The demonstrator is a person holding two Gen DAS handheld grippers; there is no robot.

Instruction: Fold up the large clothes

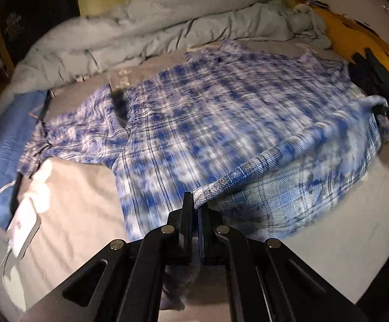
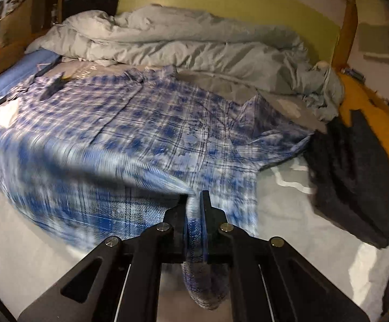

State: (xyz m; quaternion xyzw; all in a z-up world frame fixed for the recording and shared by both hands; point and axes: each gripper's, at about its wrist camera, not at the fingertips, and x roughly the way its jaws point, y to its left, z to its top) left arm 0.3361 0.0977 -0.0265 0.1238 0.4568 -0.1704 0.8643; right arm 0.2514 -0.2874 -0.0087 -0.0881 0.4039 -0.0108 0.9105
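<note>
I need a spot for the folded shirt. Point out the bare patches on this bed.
Bare sheet lies between the plaid shirt and the dark pile; another patch sits between the shirt and the white charger. The far side is crowded by the grey duvet.

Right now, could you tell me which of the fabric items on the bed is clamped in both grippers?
The blue-and-white plaid shirt: left gripper and right gripper each pinch its near hem. The grey duvet and dark folded garment lie untouched.
</note>
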